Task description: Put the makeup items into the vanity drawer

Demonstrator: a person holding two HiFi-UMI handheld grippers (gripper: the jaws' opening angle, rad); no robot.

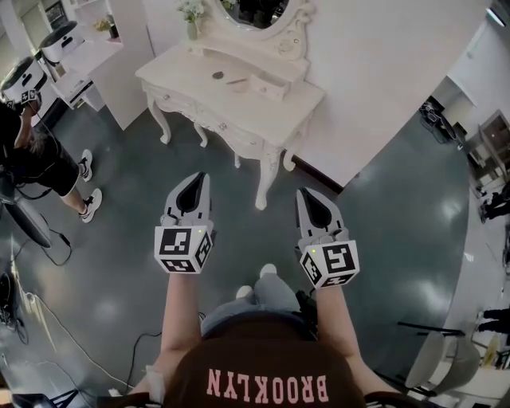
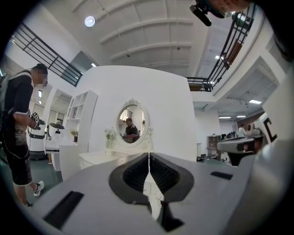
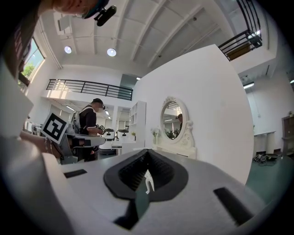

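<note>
A white vanity table (image 1: 239, 102) stands against the white partition, some way ahead of me. On its top lie a small dark round item (image 1: 218, 76) and a thin stick-like item (image 1: 236, 80), next to a little open drawer (image 1: 267, 86). An oval mirror (image 1: 259, 12) rises behind them. My left gripper (image 1: 202, 176) and right gripper (image 1: 304, 192) are held level side by side above the grey floor, short of the table, both shut and with nothing in them. The left gripper (image 2: 149, 154) faces the mirror (image 2: 131, 123). In the right gripper view the right gripper (image 3: 147, 152) has the vanity (image 3: 183, 148) to its right.
A person in black (image 1: 40, 159) stands at the left by a white counter and shelving (image 1: 88, 56). Cables (image 1: 48, 319) trail over the floor at lower left. A flower vase (image 1: 191, 20) sits on the vanity's back left. Chairs and desks stand at the far right (image 1: 486, 151).
</note>
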